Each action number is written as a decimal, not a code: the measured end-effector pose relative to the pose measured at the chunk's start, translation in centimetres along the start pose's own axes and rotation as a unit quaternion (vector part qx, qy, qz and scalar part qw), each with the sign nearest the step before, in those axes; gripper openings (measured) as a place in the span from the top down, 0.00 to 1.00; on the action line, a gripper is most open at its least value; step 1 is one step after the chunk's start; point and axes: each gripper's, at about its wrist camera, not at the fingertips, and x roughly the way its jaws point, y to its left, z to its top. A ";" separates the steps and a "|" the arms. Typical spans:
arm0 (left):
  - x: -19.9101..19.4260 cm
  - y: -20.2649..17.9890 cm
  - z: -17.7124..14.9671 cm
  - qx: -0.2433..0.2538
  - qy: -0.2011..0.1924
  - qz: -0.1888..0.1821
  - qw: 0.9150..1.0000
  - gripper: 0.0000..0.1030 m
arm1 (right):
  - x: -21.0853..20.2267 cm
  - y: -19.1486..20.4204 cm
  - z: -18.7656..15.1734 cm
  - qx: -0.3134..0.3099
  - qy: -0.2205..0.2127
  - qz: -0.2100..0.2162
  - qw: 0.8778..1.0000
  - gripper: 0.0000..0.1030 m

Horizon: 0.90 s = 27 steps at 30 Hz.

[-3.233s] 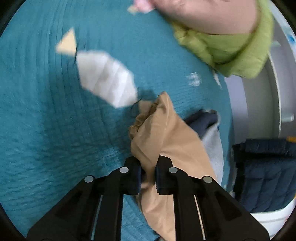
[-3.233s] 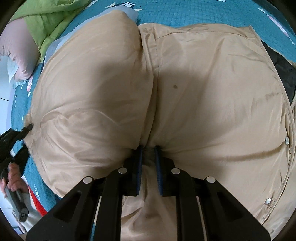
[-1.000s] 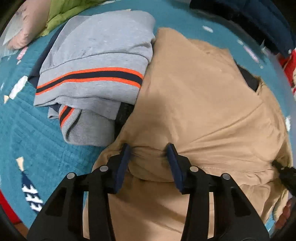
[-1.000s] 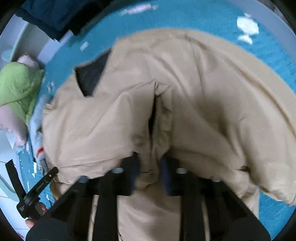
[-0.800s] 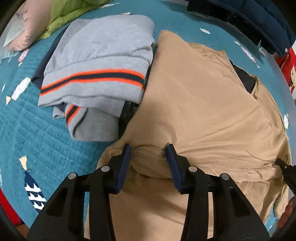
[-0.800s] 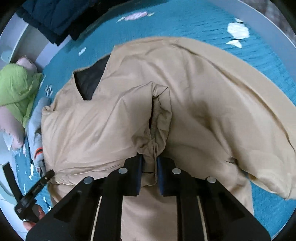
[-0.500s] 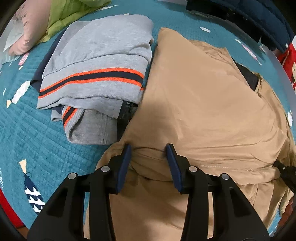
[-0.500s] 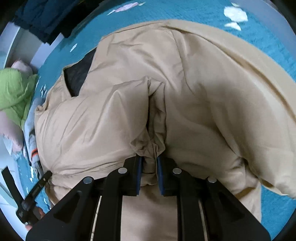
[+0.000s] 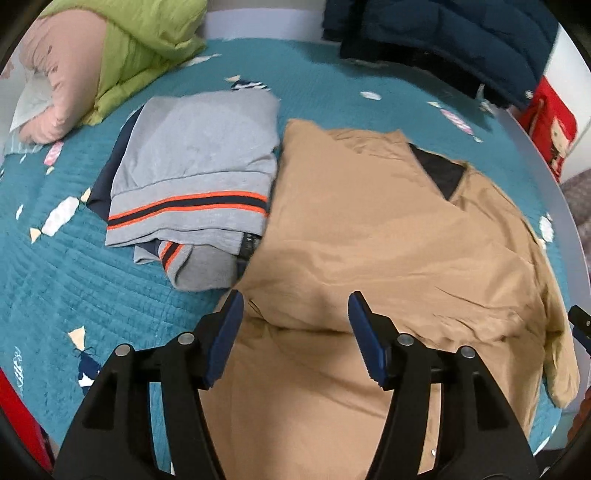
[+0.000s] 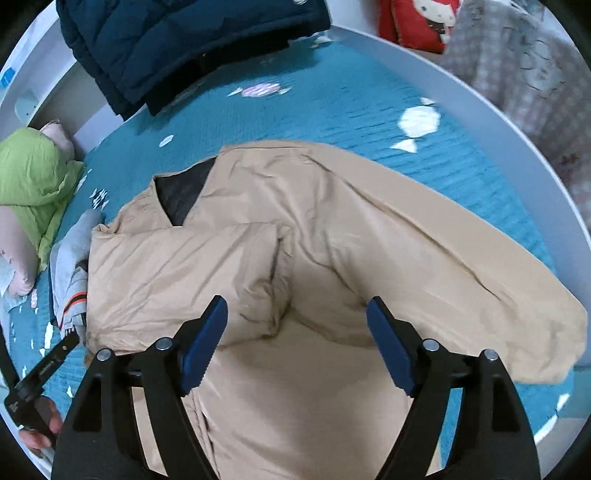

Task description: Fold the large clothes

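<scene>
A quilted teal bedspread with small white and pink candy prints (image 9: 92, 280) covers the bed, which has a pale grey rounded frame (image 10: 491, 110). A lime-green padded quilt (image 9: 140, 48) lies bunched beside a pink pillow (image 9: 62, 85) at the head. A dark navy puffer jacket (image 10: 177, 37) hangs over the far edge, near a red cushion (image 10: 413, 22).

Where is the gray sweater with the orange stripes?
In the left wrist view, the gray sweater lies folded on the teal quilt, left of the tan jacket and touching its edge.
</scene>
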 end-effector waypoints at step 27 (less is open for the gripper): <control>0.4 -18.7 -4.3 0.199 0.035 -0.104 0.974 0.40 | -2.7 -27.4 -9.8 0.357 -0.025 -0.095 0.929 0.28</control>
